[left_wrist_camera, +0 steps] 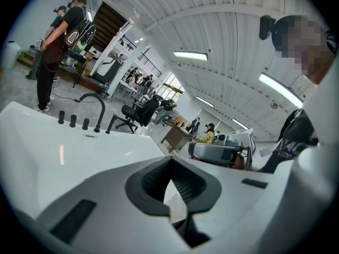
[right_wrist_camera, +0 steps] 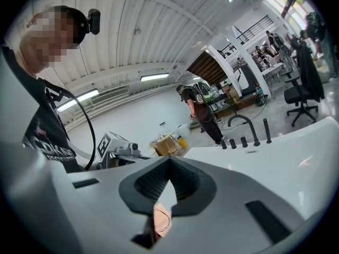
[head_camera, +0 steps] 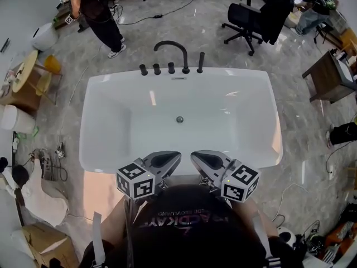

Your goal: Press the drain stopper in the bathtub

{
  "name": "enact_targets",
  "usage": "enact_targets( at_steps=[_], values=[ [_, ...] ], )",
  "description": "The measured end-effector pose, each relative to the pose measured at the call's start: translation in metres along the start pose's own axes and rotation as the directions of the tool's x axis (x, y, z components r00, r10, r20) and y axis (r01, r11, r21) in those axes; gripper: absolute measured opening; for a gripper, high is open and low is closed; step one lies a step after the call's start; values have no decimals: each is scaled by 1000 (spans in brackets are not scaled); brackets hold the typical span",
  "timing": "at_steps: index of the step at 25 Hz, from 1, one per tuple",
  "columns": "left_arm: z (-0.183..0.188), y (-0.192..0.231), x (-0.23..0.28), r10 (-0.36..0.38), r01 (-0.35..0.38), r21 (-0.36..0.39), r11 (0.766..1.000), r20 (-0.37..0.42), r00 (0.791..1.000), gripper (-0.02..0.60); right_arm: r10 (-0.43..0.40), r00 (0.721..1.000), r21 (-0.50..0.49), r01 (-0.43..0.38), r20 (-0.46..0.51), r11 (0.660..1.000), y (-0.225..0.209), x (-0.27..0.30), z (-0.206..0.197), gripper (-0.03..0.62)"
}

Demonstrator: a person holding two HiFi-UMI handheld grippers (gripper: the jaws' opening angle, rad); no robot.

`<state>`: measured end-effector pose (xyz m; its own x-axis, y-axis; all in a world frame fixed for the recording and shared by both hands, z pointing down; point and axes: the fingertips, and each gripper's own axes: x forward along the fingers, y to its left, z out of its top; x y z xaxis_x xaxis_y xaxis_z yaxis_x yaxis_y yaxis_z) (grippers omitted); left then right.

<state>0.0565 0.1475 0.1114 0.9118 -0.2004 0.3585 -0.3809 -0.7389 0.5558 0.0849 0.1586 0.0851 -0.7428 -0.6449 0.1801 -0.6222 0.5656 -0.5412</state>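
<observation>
The white bathtub (head_camera: 106, 99) lies straight ahead, and its small round drain stopper (head_camera: 179, 119) sits in the middle of the tub floor. A black arched faucet (head_camera: 173, 50) with several black knobs stands on the far rim. My left gripper (head_camera: 174, 156) and right gripper (head_camera: 196, 156) hover side by side over the near rim, well short of the stopper, both shut and holding nothing. In the left gripper view the left gripper (left_wrist_camera: 171, 168) faces along the bathtub (left_wrist_camera: 58, 152) towards the faucet (left_wrist_camera: 95, 107). In the right gripper view the right gripper (right_wrist_camera: 169, 163) also looks past the faucet (right_wrist_camera: 241, 123).
A person (head_camera: 97, 13) stands on the tiled floor beyond the tub's far left corner. A black office chair (head_camera: 254, 18) is at the back right and a wooden table (head_camera: 329, 77) at the right. Boxes, cables and buckets crowd the left side (head_camera: 33, 155).
</observation>
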Motion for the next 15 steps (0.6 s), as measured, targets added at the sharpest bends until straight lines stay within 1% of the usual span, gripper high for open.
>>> enact_targets(
  at_steps=[8,15],
  values=[
    [-1,2,3,0,0,3,1000,-8,1000,9,6,1000,5,-6,-12,1000,-3,2,-2,15],
    [-2,0,-1,7,-7,2,1000,1,1000,9,8,1000,-7,-8,-15,1000,3,2,-2,15]
  ],
)
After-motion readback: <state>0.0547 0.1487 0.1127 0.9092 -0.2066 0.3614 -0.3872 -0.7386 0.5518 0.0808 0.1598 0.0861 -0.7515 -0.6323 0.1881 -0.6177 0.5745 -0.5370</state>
